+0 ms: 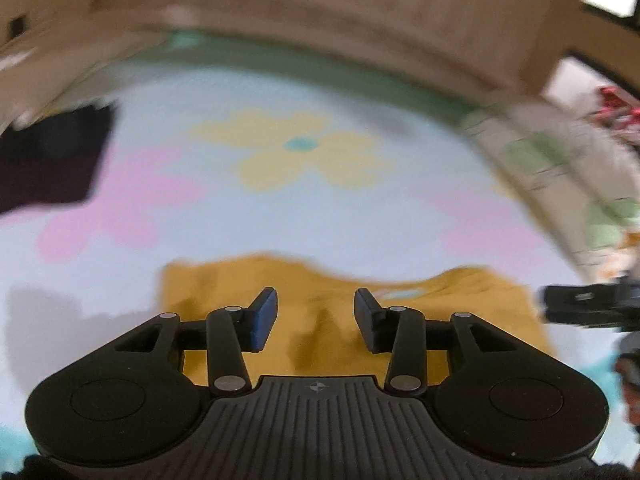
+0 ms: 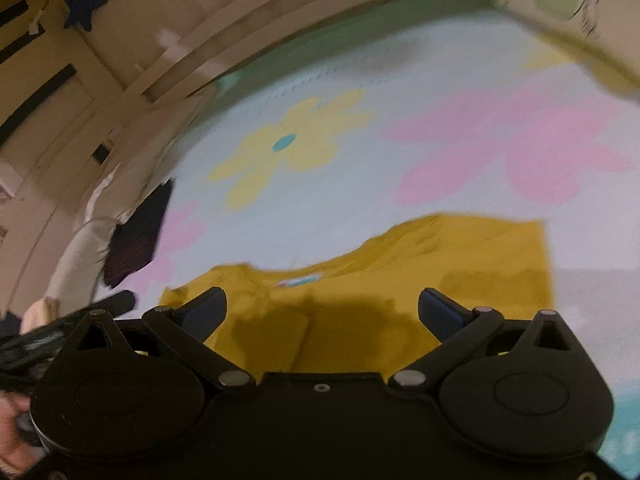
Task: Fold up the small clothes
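A mustard-yellow small garment (image 1: 320, 320) lies flat on a pale blue flowered bedsheet (image 1: 320, 216), with a small printed label near its upper edge. My left gripper (image 1: 316, 320) is open and empty, hovering just above the garment's middle. The garment also shows in the right wrist view (image 2: 400, 280). My right gripper (image 2: 320, 312) is wide open and empty above the garment's near part. The right gripper's body shows at the right edge of the left wrist view (image 1: 592, 308). Both views are blurred.
A dark folded garment (image 1: 48, 160) lies at the left of the sheet, also in the right wrist view (image 2: 136, 236). A green-patterned pillow or quilt (image 1: 568, 168) lies along the right side. A wooden headboard (image 1: 320, 12) runs behind the bed.
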The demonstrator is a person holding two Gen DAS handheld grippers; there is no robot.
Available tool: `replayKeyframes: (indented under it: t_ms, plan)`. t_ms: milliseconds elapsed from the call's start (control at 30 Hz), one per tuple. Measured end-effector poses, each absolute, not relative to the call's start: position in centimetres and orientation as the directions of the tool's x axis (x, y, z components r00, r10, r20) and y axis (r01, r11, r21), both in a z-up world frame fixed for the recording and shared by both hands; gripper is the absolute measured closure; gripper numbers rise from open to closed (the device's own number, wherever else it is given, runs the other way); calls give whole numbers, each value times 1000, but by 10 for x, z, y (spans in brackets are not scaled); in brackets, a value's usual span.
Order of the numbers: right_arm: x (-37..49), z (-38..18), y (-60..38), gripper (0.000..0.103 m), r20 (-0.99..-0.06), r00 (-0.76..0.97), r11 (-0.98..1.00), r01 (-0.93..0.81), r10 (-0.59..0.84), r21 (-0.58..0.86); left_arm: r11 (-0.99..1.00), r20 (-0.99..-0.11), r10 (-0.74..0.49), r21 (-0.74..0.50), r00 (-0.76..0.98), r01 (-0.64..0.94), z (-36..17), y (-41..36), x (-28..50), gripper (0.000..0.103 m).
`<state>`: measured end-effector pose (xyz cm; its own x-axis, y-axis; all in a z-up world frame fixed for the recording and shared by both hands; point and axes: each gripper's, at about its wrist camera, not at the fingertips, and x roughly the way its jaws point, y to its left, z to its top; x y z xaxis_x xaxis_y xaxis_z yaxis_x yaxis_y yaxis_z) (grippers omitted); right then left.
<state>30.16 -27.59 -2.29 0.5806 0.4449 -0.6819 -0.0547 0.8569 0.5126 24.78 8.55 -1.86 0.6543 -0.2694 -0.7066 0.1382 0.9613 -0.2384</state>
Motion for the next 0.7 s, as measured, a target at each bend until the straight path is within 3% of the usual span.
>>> replayKeyframes:
  t_ms: [167,300,467,700]
  plan:
    - [311,-34,-239,4,-721,512,868,-109,466,484,980,-795,-184,-193,578,46,-54,117,258,62]
    - [312,-34,-204,6,-750,495,897,-181,438,404,987,-840,-155,-147,520,58,-76,126,258,62]
    - [308,-35,-166,6,-776,518,930,-263,360,256,986,-839,-127,-46,530,162,-80,110,257,61]
    - [290,-55,-109,6,-819,484,898,-433,309,83,986,-837,-152,-89,526,144,-81,117,258,61]
